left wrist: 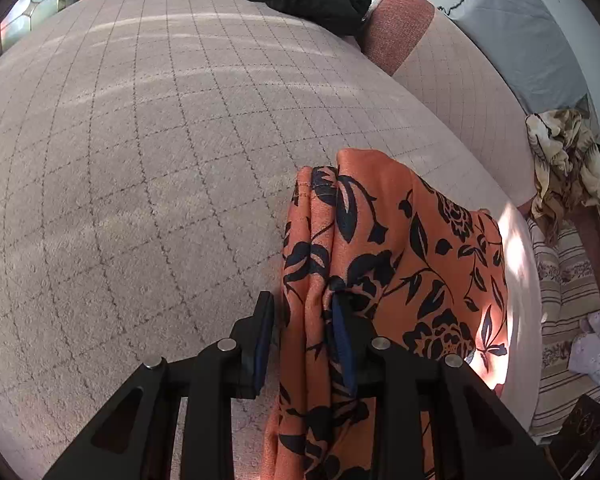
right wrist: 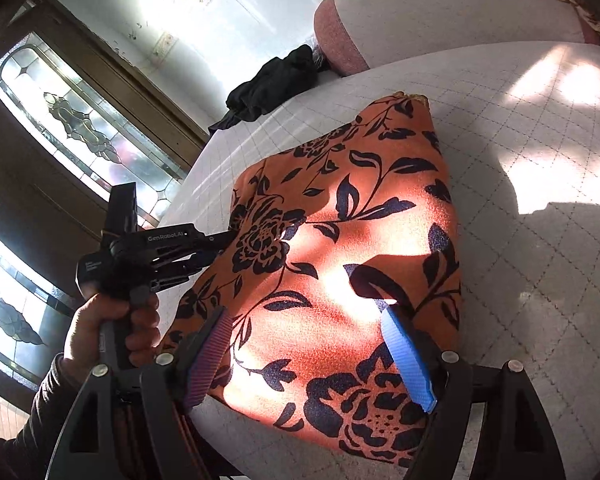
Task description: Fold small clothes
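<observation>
Orange cloth with a dark floral print is lying on the quilted bed, folded into a broad slab whose long axis is running from the near edge of the bed, under the right wrist camera, up and away toward the pink bolster at the head. Starting at the left: the left gripper, carried by the person's hand, is coming at the cloth's left long edge from the side, so the fabric is lying straight ahead of its jaws; in the left wrist view a gathered bunch of that edge is standing between the fingers, which are set fairly narrow, though I cannot tell whether both pads are actually pressing, since a sliver of gap is showing by the left pad. Moving right, the middle of the slab is resting flat in a patch of sun. Further right, the right gripper is hovering over the near short end with its jaws spread wide, one pad off each side of the cloth's centre line and nothing pinched. Judging by this, the left side is nearer a grip, and the coming fold is likely turning on carrying that long edge across toward the right.
</observation>
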`<state>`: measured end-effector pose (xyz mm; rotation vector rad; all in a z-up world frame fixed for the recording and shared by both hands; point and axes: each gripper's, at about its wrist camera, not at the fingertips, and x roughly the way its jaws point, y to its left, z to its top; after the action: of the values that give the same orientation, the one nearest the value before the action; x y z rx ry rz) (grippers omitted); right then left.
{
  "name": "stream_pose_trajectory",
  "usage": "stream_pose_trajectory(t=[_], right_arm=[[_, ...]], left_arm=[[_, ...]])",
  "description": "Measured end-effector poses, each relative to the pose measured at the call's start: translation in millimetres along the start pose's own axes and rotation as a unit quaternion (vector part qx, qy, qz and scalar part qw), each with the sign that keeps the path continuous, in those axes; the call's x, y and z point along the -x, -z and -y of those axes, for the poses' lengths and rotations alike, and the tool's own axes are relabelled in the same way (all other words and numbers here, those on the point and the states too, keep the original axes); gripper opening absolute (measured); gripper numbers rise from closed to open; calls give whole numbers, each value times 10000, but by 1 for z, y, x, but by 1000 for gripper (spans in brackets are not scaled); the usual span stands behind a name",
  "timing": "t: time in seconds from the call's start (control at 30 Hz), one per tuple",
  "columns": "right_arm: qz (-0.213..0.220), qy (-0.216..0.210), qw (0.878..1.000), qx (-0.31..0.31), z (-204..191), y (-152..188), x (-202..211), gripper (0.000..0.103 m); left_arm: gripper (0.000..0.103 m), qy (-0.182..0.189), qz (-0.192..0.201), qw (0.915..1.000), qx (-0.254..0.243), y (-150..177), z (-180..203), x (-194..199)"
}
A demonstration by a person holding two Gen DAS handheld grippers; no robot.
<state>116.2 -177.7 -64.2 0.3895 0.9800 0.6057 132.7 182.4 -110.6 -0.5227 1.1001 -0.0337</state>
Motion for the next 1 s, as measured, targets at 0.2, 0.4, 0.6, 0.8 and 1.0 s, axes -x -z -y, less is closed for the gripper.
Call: stream_pose_trajectory(t=[0.2, 0.4, 0.6, 0.8, 1.0], right_arm=[[-62, 20, 10000, -62, 0, -1, 4, 81], [38, -19, 9995, -306, -1, 2, 16, 81], [119, 139, 9995, -267, -7, 7, 30, 81], [199, 297, 9989, -291, -8, 3, 42, 81], [165, 225, 9993, -230, -14, -33, 33, 81]], left_arm=[[40, -374, 344, 9985, -198, 15, 20, 34], [72, -659, 965, 9907, -703, 65, 46, 79], [72, -965, 846, 9882, -831, 95, 42, 76], [72, -1024, 727, 9883, -869, 109, 35, 64], [74, -873, 680, 9909, -766, 110, 23, 58]])
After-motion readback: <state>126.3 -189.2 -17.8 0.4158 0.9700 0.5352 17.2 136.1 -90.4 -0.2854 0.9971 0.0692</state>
